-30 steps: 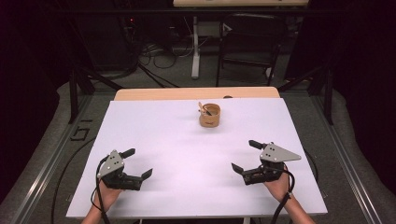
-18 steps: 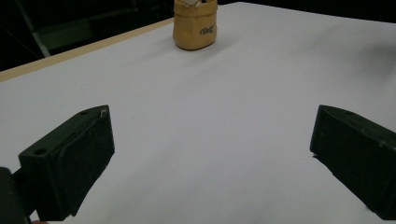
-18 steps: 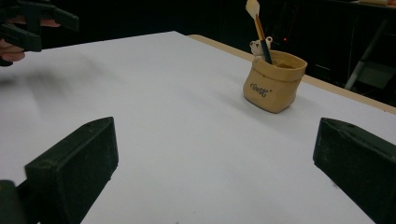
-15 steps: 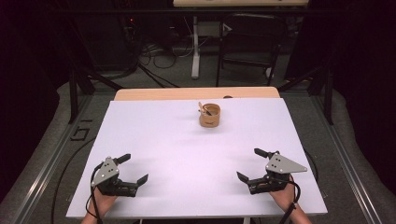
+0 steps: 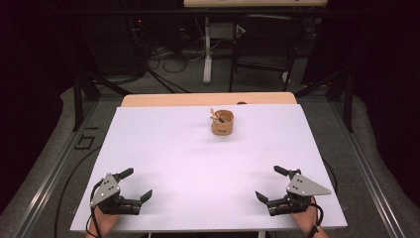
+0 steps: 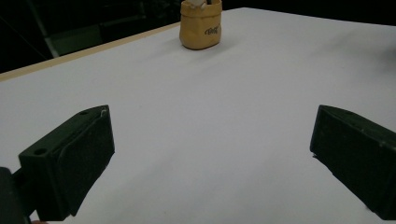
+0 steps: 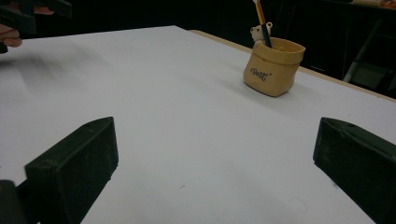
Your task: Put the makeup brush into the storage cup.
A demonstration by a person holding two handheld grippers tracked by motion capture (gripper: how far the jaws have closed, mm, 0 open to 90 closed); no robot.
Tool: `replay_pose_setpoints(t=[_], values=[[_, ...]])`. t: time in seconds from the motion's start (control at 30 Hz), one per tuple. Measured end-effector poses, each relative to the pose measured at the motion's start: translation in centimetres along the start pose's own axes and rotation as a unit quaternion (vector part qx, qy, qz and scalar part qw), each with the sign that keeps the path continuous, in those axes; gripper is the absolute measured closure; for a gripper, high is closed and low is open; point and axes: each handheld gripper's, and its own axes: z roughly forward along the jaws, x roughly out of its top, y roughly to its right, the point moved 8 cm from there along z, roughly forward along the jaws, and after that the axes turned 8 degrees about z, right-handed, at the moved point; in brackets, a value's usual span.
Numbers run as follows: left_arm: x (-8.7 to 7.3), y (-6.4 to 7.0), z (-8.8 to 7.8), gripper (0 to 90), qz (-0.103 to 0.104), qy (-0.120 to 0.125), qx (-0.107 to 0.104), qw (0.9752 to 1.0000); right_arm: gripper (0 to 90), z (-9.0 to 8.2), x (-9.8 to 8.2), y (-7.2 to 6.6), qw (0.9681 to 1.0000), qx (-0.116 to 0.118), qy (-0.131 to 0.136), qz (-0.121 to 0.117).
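High view. One white worktop carries a single small tan pouch, which stands upright near the far edge, slightly right of centre. Two grippers hover at the near edge, well apart from the pouch: the left gripper to the pouch's near left, the right gripper to its near right. Each has its jaws spread wide and grips nothing. Bare white surface lies between the pouch and both grippers; nothing stands in the way. Beyond the pouch, past the worktop's far edge, are a dark chair, one white table leg and loose cables on the floor.

Left gripper view. Two black jaws rise at the lower corners, wide apart and empty. The pouch sits far ahead at the top of the frame, its rim cut off. It is tan, soft-sided, with a small dark print on its front.

Right gripper view. Two black jaws again stand wide apart, holding nothing. The pouch is ahead and to the right, with a rolled rim and dark lettering. From it project one pencil-like stick and what may be a small white bear figure. The left gripper appears left of the pouch, at the top corner.
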Motion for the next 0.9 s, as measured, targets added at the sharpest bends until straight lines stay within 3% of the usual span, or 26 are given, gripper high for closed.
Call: replay_pose_setpoints(t=[0.23,0.53,0.9], values=[[-0.7,0.1,-0.6,0.0,0.006,0.013,-0.001,0.9999,0.0,-1.2,-0.5,0.1,0.9994,-0.013,0.024,-0.021],[-1.5,-0.2,-0.8,0.0,0.002,0.025,-0.002,0.9997,0.0,-1.7,-1.6,1.3,0.9989,-0.041,0.022,-0.002],[-1.7,-0.4,-0.7,0.0,-0.001,0.028,0.0,0.9996,0.0,-1.7,-1.9,1.7,0.9989,-0.041,0.02,0.001]])
